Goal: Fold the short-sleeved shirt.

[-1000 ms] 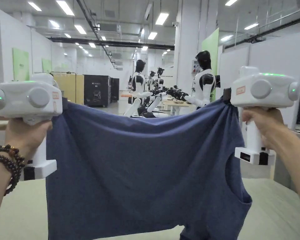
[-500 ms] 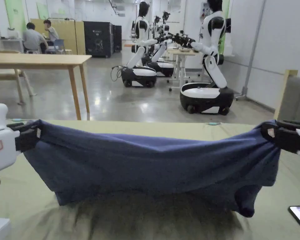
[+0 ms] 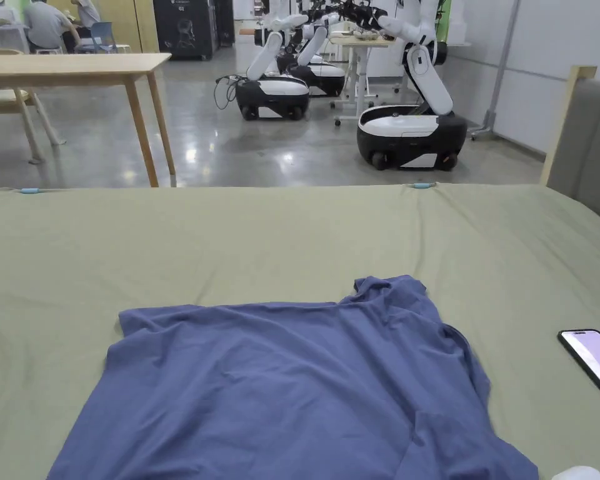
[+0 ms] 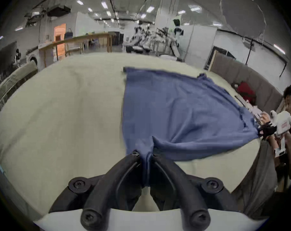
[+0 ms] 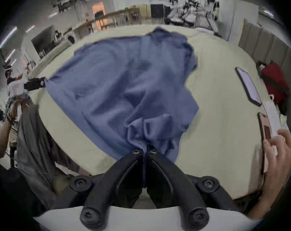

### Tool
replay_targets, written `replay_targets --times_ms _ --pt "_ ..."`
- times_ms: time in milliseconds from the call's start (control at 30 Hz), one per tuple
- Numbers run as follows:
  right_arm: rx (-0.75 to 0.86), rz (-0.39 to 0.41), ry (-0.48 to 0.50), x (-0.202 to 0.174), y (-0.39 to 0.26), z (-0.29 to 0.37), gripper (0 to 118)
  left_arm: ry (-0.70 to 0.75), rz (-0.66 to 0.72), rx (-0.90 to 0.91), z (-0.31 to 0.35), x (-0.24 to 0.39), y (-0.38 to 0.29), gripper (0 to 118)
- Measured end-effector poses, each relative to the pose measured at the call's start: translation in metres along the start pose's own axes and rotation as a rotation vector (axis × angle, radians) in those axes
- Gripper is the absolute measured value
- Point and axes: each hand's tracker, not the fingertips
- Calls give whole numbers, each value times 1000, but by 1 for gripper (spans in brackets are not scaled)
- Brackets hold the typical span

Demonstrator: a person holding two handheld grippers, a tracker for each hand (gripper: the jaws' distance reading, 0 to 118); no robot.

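Shirt [image 3: 292,387] laid on surface [image 3: 230,250], both hand-held grippers [image 4: 145,155] [image 5: 145,151] clenched on near corners; corners to be tensioned evenly, wrinkles removed pre-fold.

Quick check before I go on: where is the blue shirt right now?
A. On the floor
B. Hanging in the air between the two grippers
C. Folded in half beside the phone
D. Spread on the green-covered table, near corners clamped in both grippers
D: the blue shirt lies spread on the green-covered table, with the left gripper and right gripper each shut on a bunched near corner.
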Motion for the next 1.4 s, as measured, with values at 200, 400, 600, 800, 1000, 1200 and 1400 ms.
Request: replay_targets --times_ms 200,400,600,800,1000,1200,1400 --pt "4 -58 26 10 5 6 30 44 -15 33 -4 8 2 71" --pt "399 -184 84 -2 -25 117 110 -55 179 113 77 9 -4 115" --pt "721 -300 5 -74 -102 207 81 29 182 303 170 18 -53 90" --pt "691 -334 -51 -64 -98 213 0 40 220 285 166 19 -37 0" --pt "705 -268 -72 -79 -80 200 0 58 173 165 93 24 18 67" --pt "691 -286 -37 -86 -75 184 0 81 87 -23 7 -2 34 114" --pt "647 -316 -9 -80 -77 171 0 130 -47 -78 -16 19 26 28"
